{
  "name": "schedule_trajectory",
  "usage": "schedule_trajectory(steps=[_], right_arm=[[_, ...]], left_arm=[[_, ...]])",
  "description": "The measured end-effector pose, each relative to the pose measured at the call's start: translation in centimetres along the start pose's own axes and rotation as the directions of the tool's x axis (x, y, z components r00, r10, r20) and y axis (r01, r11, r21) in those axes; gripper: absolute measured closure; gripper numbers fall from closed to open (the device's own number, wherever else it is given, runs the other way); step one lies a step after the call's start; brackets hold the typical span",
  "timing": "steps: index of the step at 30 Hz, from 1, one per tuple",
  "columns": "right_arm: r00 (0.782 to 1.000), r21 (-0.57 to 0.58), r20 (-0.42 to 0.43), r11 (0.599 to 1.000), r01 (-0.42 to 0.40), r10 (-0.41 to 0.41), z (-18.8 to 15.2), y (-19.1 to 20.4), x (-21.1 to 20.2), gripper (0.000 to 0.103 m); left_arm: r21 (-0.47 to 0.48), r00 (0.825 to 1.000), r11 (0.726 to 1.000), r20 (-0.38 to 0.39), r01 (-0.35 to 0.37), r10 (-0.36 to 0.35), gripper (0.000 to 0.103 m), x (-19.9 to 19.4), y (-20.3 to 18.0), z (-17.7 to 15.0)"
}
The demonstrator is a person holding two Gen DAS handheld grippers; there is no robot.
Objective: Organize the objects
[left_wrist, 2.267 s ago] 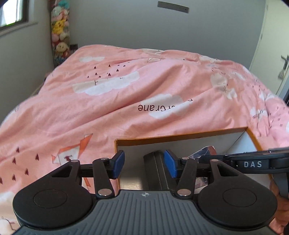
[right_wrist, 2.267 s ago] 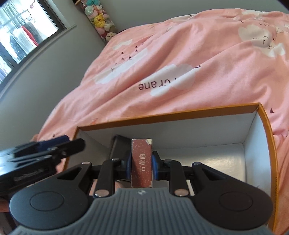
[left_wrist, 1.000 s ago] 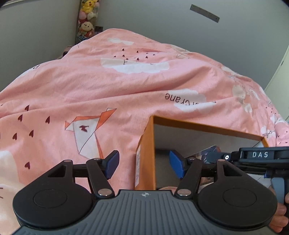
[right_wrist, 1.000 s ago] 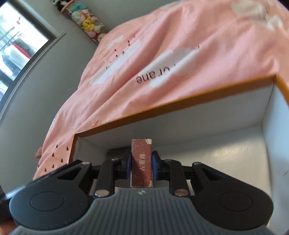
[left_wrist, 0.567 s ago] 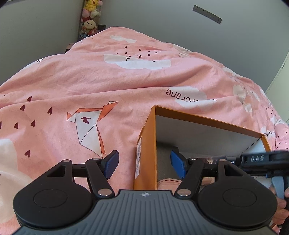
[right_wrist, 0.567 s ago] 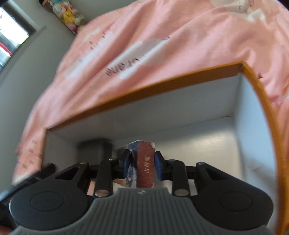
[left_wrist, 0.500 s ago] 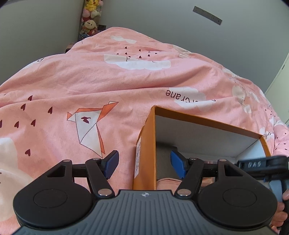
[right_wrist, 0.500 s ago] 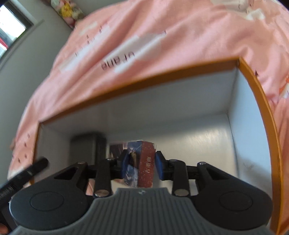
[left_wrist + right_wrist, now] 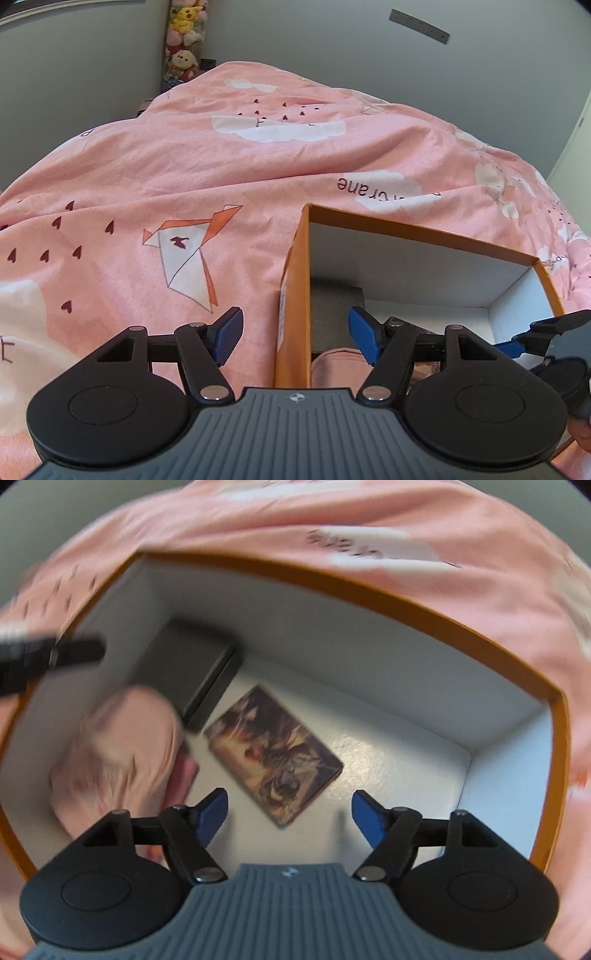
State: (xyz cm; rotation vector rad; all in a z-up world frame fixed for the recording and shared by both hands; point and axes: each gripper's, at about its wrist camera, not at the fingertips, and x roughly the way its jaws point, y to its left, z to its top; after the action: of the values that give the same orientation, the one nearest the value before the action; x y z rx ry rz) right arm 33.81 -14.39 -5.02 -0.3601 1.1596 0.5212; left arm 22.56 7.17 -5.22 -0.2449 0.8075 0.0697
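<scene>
A pink quilt [image 9: 184,177] covers the bed. On it rests an orange box [image 9: 424,607] with a white interior. The box contains a dark case [image 9: 199,672], a pink pouch [image 9: 122,746] and a flat-lying card pack [image 9: 273,753]. The right gripper [image 9: 288,812] hangs above the pack, jaws released and empty. The left gripper [image 9: 295,336], jaws likewise released, straddles the box's left wall.

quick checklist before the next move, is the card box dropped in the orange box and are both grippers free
1. Right hand-held gripper open, holding nothing: ok.
2. Illustrated card box lying flat on the orange box floor: ok.
3. Card box apart from the dark case: cannot tell, view blurred.
4. Pink pouch inside the box: ok.
5. Left hand-held gripper open, straddling the box's left wall: ok.
6. More items left to sort: cannot tell.
</scene>
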Motion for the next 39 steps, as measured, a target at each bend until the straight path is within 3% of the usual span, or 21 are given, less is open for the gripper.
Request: schedule_trajectory(steps=[3, 8, 12, 21, 26, 28, 31, 32, 34, 35, 39], right_arm=[[0.999, -0.004, -0.039, 1.000, -0.006, 0.006, 0.1, 0.0, 0.9, 0.035], [0.995, 0.169, -0.084, 0.985, -0.043, 0.058, 0.6, -1.5, 2.4, 0.038], [0.987, 0.374, -0.088, 0.923, -0.091, 0.133, 0.8, -3.3, 3.2, 0.038], [0.989, 0.631, 0.020, 0.765, -0.127, 0.148, 0.5, -5.3, 3.3, 0.044], [0.980, 0.638, 0.015, 0.753, -0.163, 0.199, -0.6, -6.2, 3.2, 0.052], [0.970, 0.622, -0.018, 0.762, -0.179, 0.243, -0.9, -6.3, 3.3, 0.057], [0.960, 0.536, -0.059, 0.819, -0.202, 0.275, -0.9, -5.9, 2.9, 0.058], [0.965, 0.485, -0.066, 0.853, -0.191, 0.254, -0.7, -5.6, 2.5, 0.057], [0.983, 0.348, -0.061, 0.926, -0.144, 0.175, -0.2, -4.9, 1.4, 0.040], [0.990, 0.280, -0.053, 0.953, -0.113, 0.133, 0.0, -4.5, 0.9, 0.036], [0.997, 0.053, -0.016, 0.996, -0.070, 0.071, 0.7, -3.3, 0.2, 0.031]], left_arm=[[0.001, 1.000, 1.000, 0.013, -0.022, 0.022, 0.027, -0.1, -0.2, -0.3], [-0.031, 1.000, 0.999, 0.009, -0.005, 0.005, 0.027, -0.1, 0.3, -0.5], [-0.050, 1.000, 0.999, 0.009, 0.007, -0.007, 0.027, -0.1, 0.5, -0.6], [-0.071, 1.000, 0.997, 0.006, 0.021, -0.021, 0.027, 0.0, 0.7, -0.5], [-0.081, 1.000, 0.996, -0.004, 0.031, -0.031, 0.027, 0.1, 0.7, -0.7], [-0.085, 0.999, 0.996, -0.008, 0.040, -0.040, 0.027, 0.2, 0.7, -0.7], [-0.079, 0.999, 0.996, -0.007, 0.041, -0.041, 0.027, 0.2, 0.7, -0.8], [-0.077, 0.999, 0.996, -0.008, 0.040, -0.040, 0.027, 0.2, 0.6, -0.7], [-0.079, 0.999, 0.996, -0.013, 0.044, -0.045, 0.027, 0.2, 0.6, -0.7], [-0.078, 0.999, 0.996, -0.016, 0.047, -0.048, 0.027, 0.3, 0.5, -0.6], [-0.074, 0.998, 0.996, -0.020, 0.050, -0.052, 0.027, 0.4, 0.3, -0.4]])
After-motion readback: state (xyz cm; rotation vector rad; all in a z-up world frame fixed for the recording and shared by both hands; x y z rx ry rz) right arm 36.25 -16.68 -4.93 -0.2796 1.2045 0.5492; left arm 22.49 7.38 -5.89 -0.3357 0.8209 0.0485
